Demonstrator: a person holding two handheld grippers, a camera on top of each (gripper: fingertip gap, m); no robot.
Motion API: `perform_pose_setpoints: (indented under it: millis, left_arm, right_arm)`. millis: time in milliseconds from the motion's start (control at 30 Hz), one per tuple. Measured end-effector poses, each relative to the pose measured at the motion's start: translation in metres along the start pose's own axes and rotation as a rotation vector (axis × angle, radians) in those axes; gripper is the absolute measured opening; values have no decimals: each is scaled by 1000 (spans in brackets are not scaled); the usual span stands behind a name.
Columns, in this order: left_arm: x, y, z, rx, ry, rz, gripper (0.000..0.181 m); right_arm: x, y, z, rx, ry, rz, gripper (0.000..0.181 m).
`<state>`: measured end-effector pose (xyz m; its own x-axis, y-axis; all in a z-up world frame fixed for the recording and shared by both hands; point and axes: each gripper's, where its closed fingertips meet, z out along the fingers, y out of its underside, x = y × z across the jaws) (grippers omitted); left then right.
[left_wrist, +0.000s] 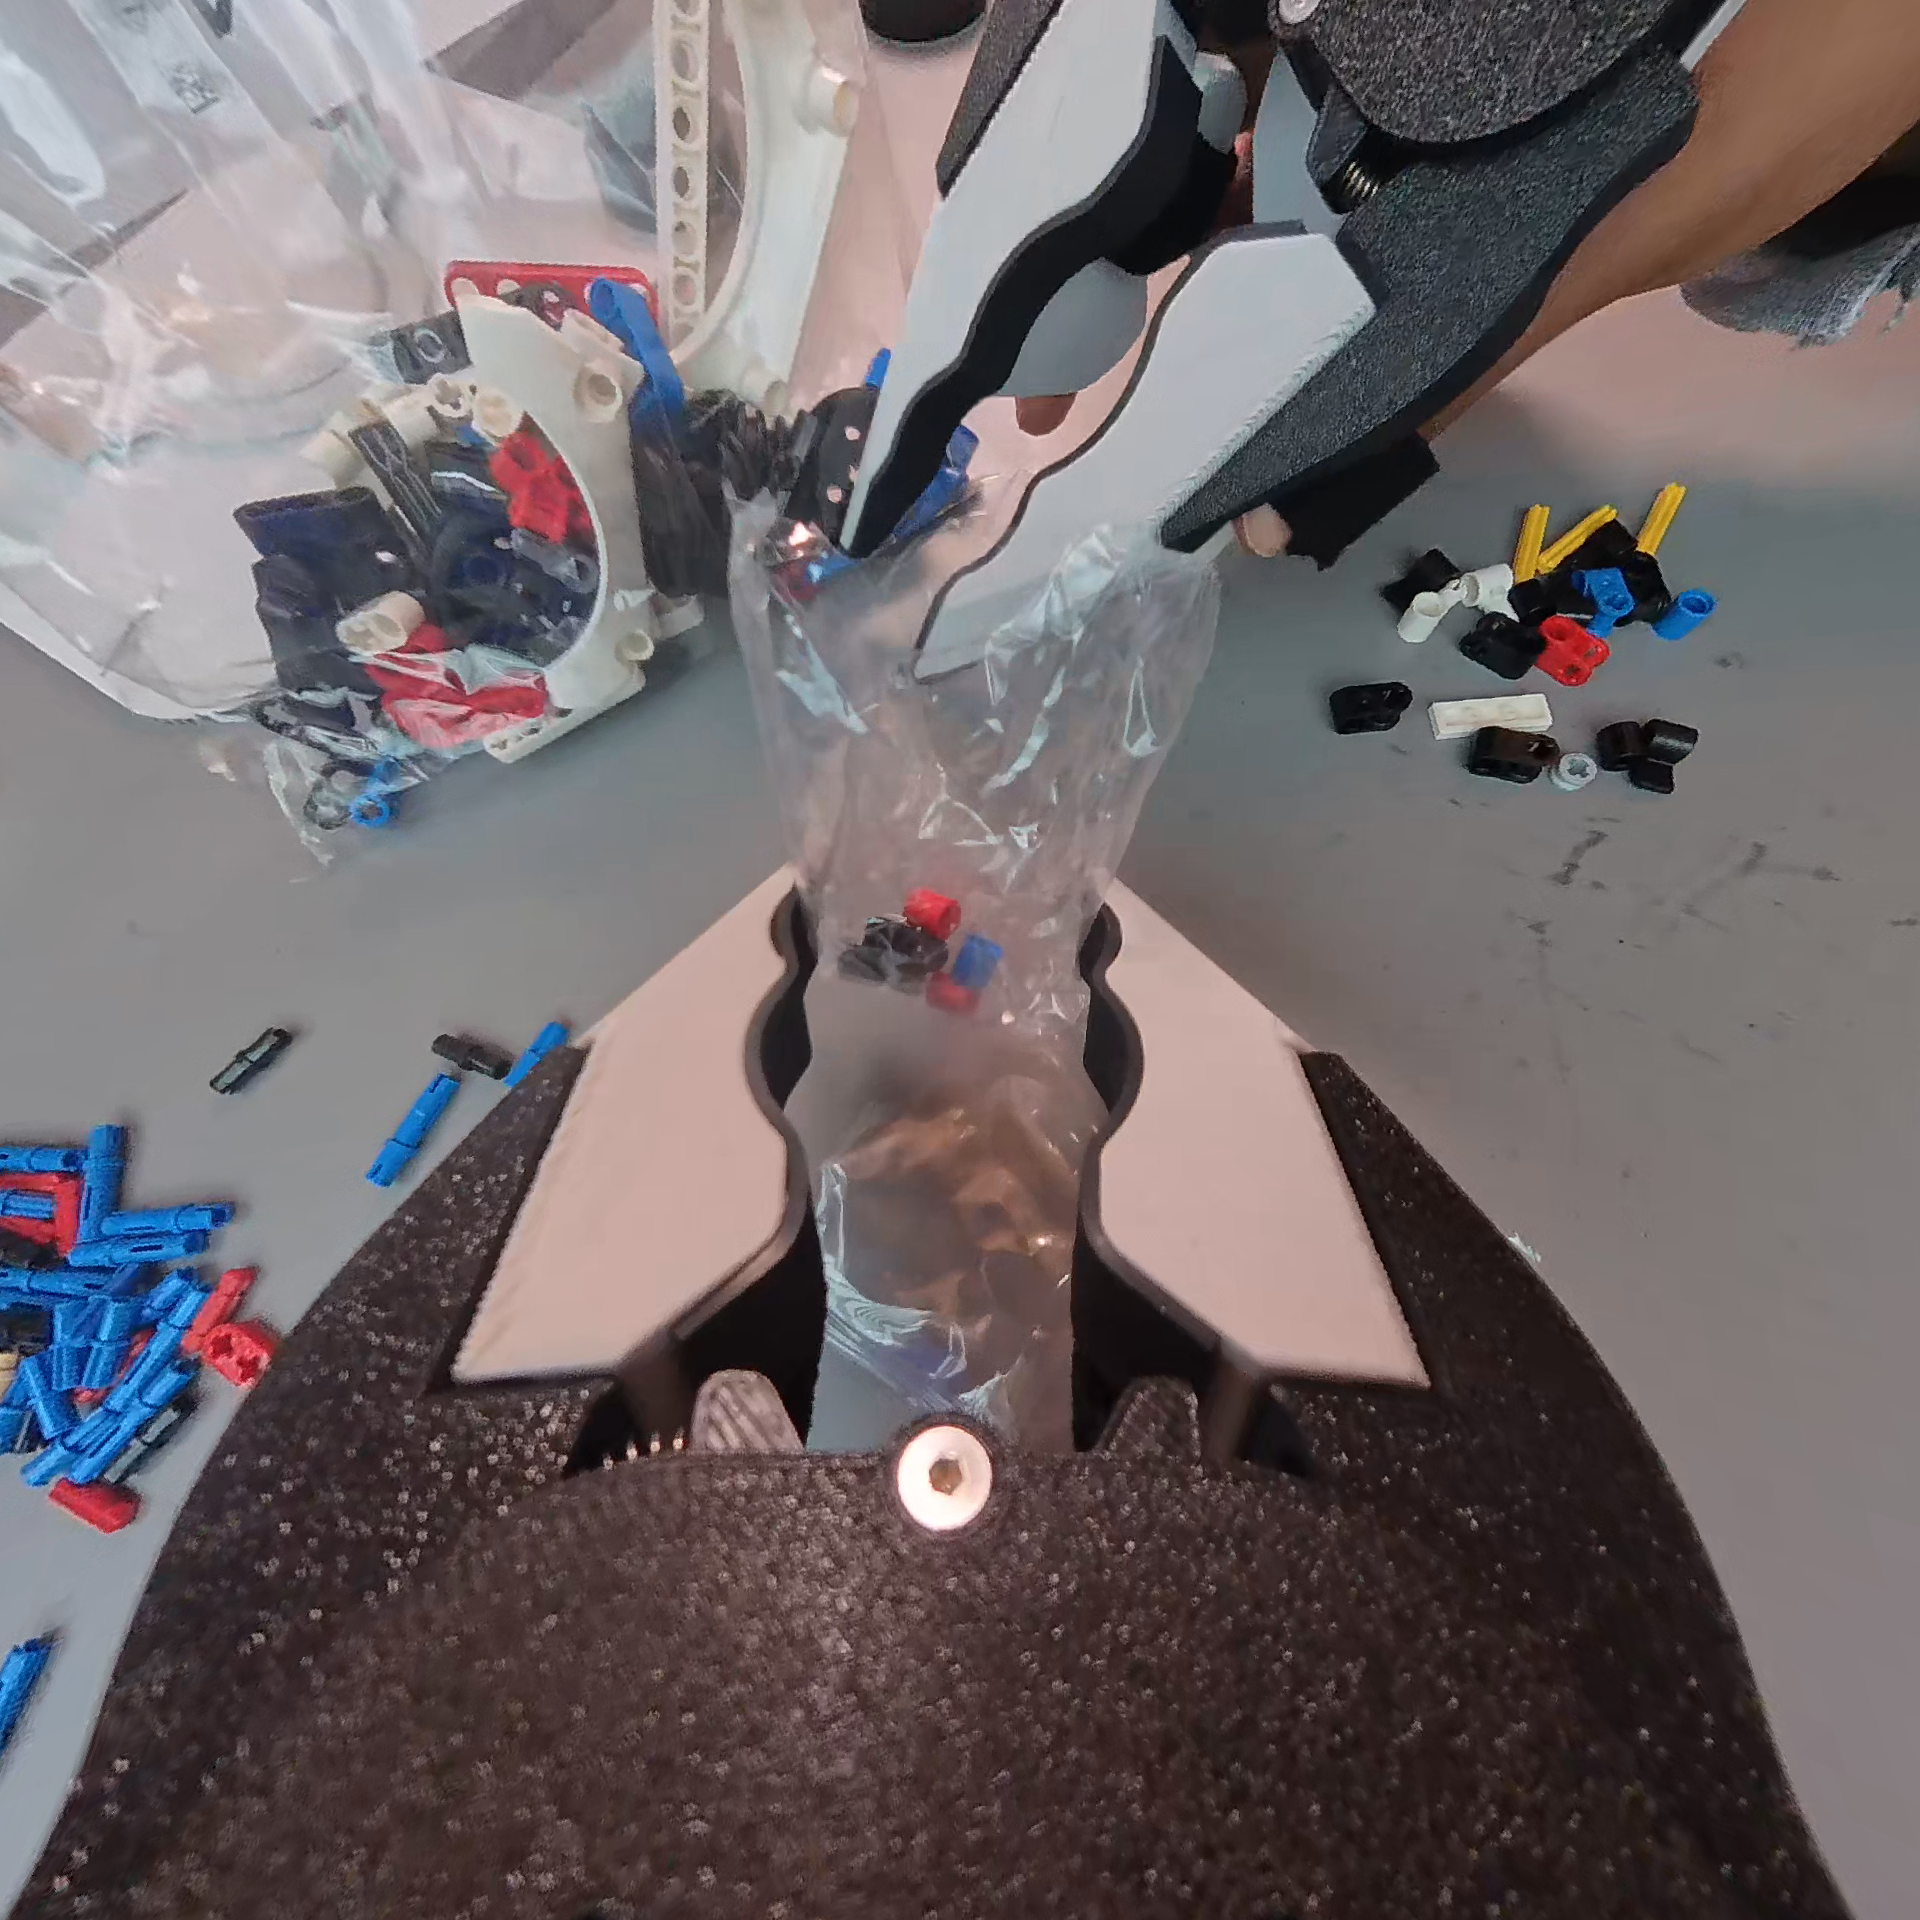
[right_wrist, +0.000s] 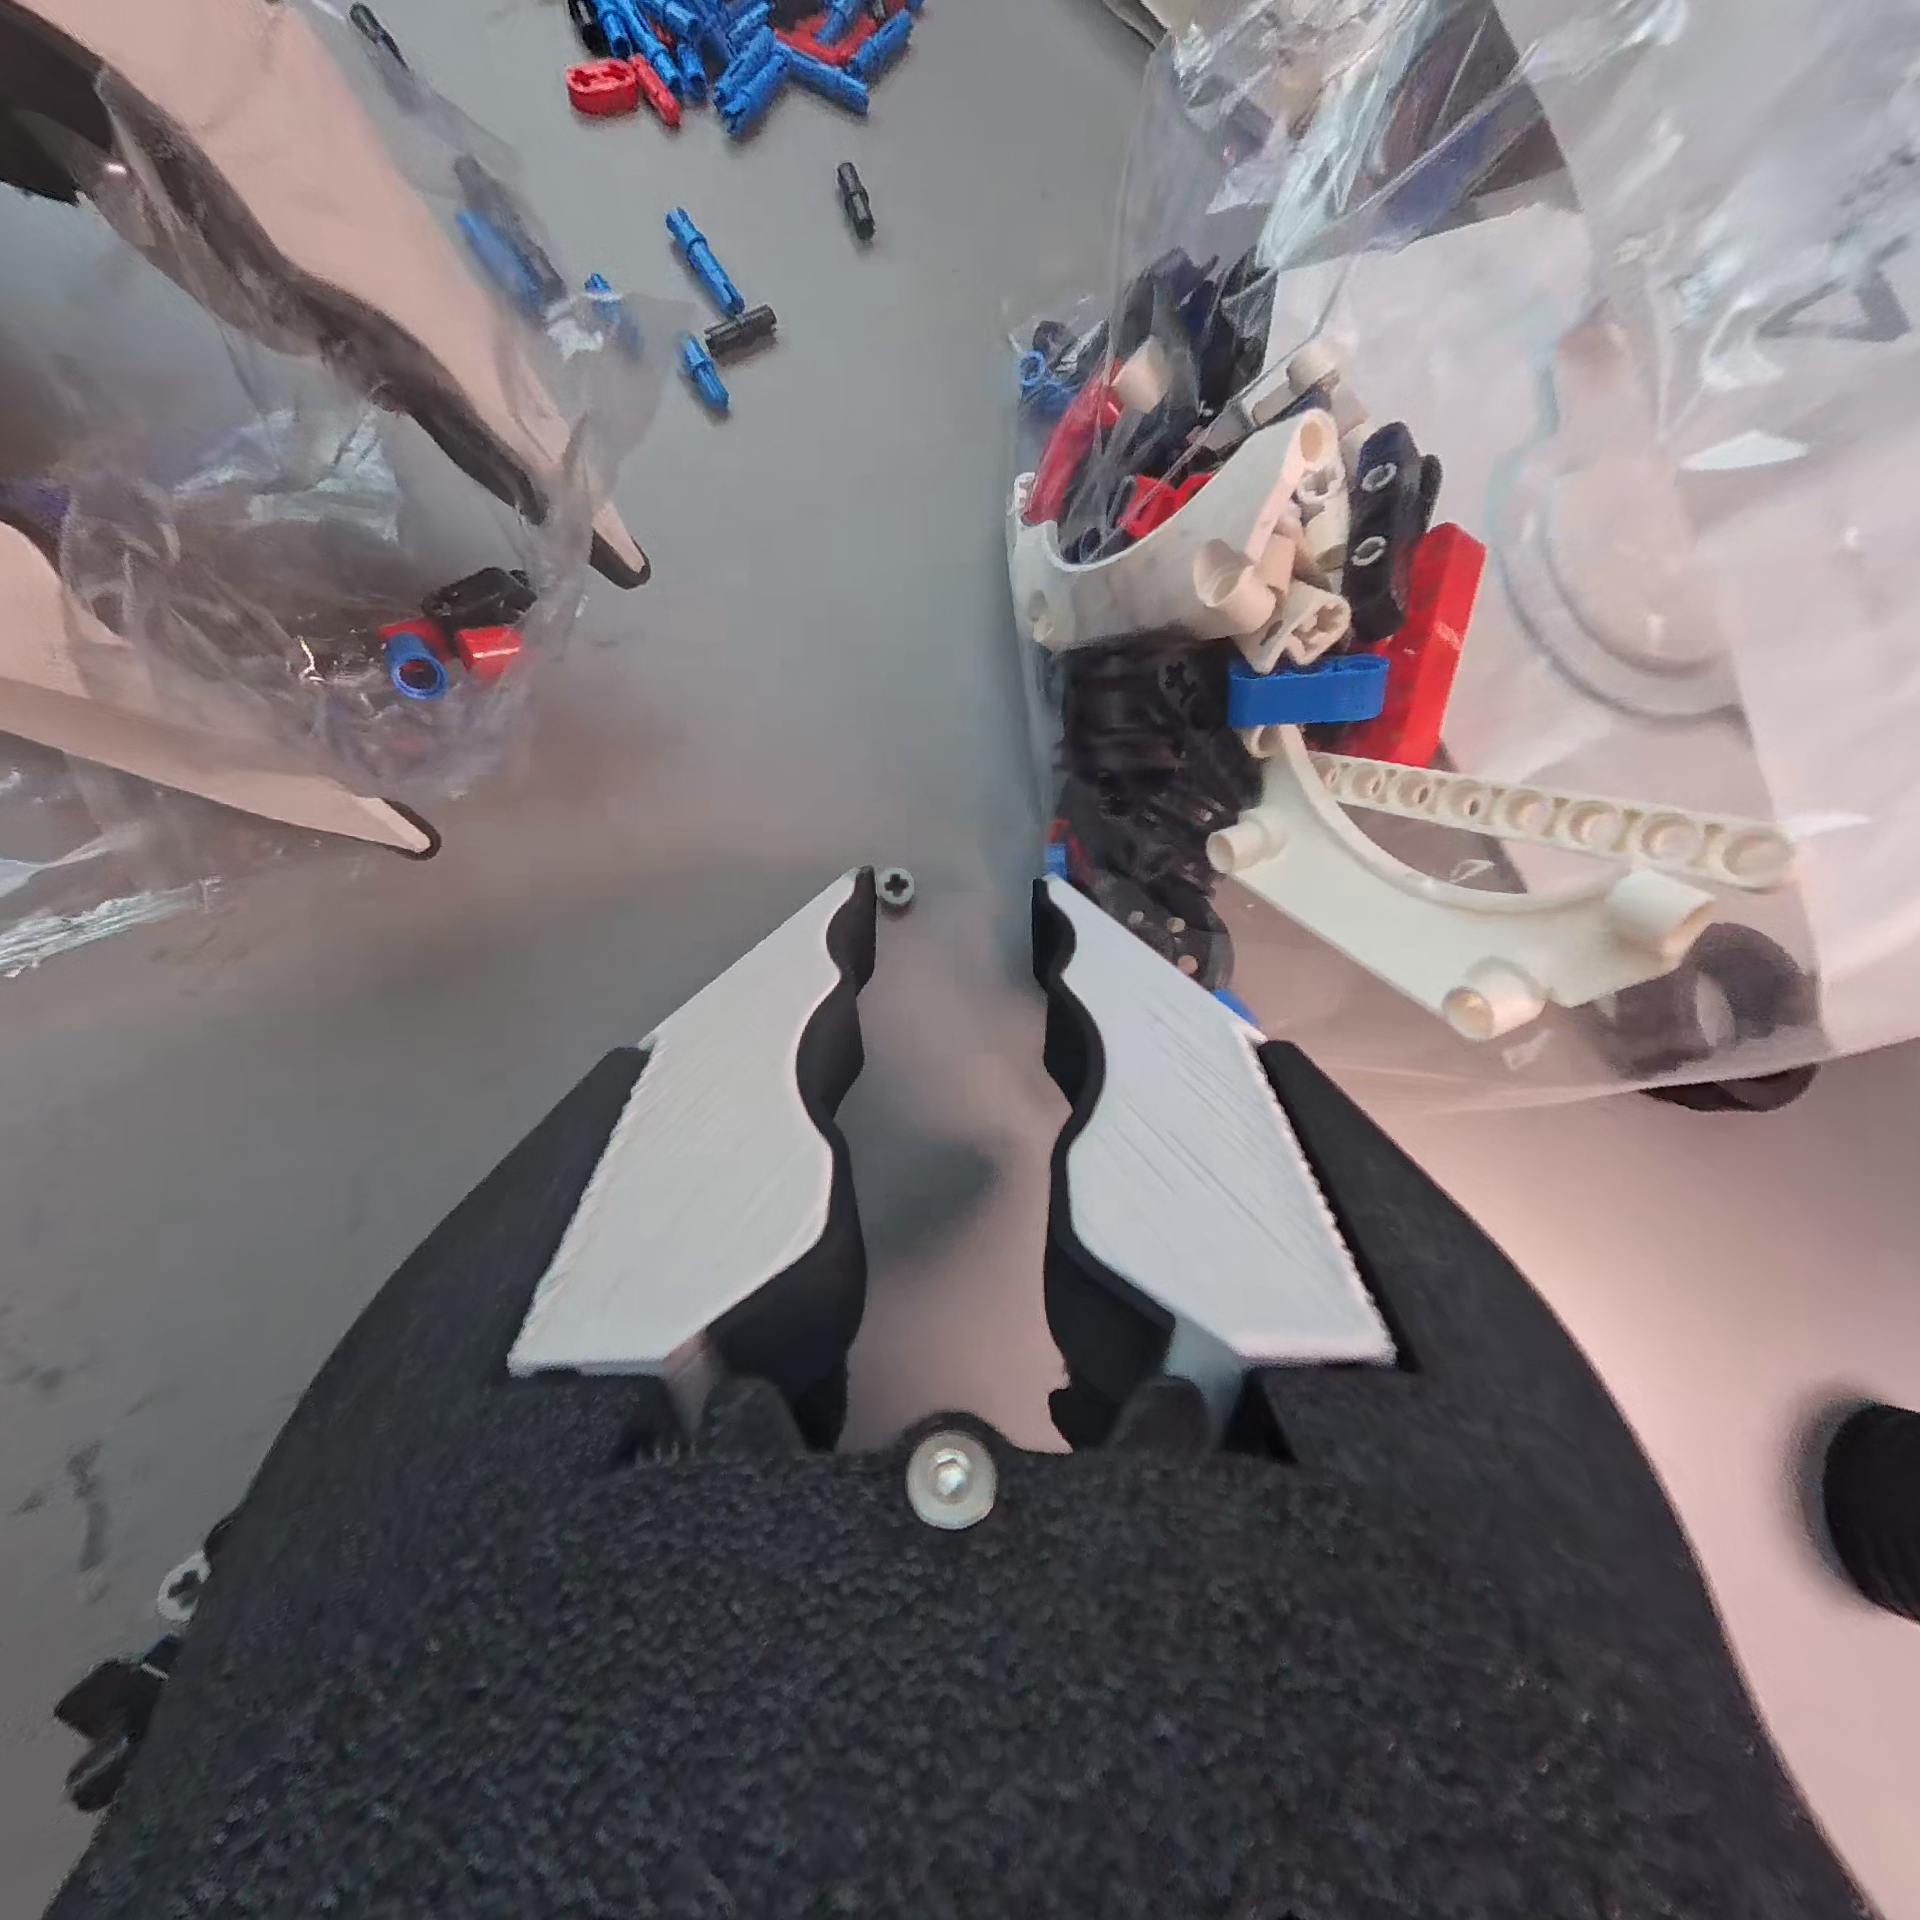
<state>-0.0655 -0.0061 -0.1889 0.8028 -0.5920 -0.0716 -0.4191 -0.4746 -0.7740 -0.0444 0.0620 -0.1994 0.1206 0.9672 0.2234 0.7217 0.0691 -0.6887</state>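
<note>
No writing can be read anywhere. The large clear plastic bag (left_wrist: 208, 208) at the far left of the left wrist view bears a small square printed code and fine dark print near its top edge, too small and blurred to make out. In the right wrist view the same bag (right_wrist: 1714, 364) shows only faint grey marks through its creased film.
</note>
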Motion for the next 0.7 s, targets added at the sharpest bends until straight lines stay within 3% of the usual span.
perform_pose_setpoints:
  millis: [400,700]
  left_arm:
    - [-1,-1,-2,8,3,-5,50]
    - [0,2,0,-3,7,-4,50]
  right_arm:
    - [-14,1,8,-16,-139,104,19]
    - [-9,3,7,-13,-118,80,6]
